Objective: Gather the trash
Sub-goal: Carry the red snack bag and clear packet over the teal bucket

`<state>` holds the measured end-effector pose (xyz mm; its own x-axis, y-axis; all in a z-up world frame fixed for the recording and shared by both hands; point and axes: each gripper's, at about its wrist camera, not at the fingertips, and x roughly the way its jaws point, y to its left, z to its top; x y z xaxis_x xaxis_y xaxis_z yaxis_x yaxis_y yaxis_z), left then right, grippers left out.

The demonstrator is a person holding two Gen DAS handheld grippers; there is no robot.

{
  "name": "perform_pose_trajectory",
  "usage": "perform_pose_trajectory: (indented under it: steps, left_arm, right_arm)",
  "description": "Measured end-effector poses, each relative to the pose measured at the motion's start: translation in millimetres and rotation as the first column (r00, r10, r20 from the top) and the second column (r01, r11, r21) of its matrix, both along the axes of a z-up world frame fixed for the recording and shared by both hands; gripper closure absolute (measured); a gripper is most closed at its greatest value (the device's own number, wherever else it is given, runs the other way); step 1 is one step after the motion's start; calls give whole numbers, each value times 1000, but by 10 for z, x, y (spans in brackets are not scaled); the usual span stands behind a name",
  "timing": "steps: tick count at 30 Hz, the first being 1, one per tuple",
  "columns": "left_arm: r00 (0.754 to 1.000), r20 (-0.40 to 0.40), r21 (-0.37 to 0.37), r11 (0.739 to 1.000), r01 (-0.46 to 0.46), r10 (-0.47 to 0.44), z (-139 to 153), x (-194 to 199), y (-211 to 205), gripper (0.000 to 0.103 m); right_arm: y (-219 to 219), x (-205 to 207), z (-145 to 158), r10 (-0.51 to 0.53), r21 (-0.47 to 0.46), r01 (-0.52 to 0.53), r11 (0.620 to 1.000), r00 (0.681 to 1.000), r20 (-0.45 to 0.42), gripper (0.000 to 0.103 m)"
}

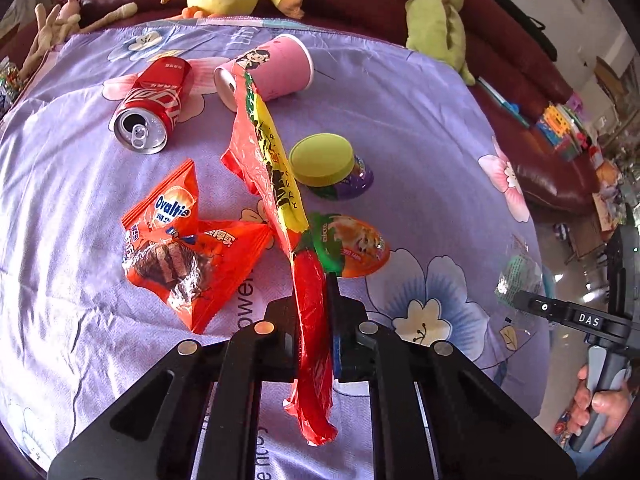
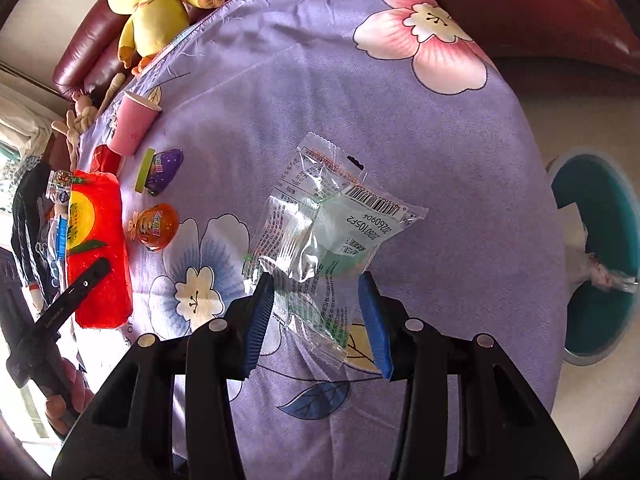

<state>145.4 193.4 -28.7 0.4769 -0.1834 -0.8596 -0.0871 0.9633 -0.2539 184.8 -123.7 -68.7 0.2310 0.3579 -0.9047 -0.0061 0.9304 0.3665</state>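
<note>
left gripper [image 1: 316, 320]: jaws clamping shut on red wrapper [image 1: 272, 152], lifting it over the purple sheet [image 1: 400, 120].
right gripper [image 2: 316, 312]: jaws partly open, straddling clear wrapper [image 2: 320, 232]; grip unclear.
risk: thin film slipping out.
bin [image 2: 596, 256]: beyond sheet edge.
far: can [image 1: 154, 104], cup [image 1: 268, 70] waiting.

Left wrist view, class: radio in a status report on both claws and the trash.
Left claw shut on red snack wrapper. Right claw holds clear plastic wrapper. Coke can, pink paper cup, Ovaltine packet remain on cloth. Nothing blocking.
</note>
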Motion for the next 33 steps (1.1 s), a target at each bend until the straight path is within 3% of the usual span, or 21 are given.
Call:
perform_pose_trajectory:
  steps: [7,12,17,23,28,33]
  left_arm:
    - [993,73,-33,994,101,-98,358,-135,-420,92]
    - [969,101,-25,973,229,-225,523,-136,-990,92]
    - [925,102,-10,929,369,-366,579,-103,-1688,92]
    - [860,78,-17,862,507,-504,508,-75,-2503,92]
    - [811,47,-27,811,584,-582,406,-19,-3077,92]
    - [774,17,-28,774,633,-633,306,25,-3557,92]
  right_arm:
    - [-369,-180,80,-56,40,55,998,998,24,61]
    - [-789,-335,191,-129,68,125,990,990,55,61]
    - [-1419,-540,316,-244,77,238,968,966,89,61]
    - [-2269,-851,425,-388,59,384,921,913,123,61]
    - [-2781,-1031,328,-469,55,466,883,877,108,61]
    - [-3013,-1077,117,-496,66,493,868,865,67,61]
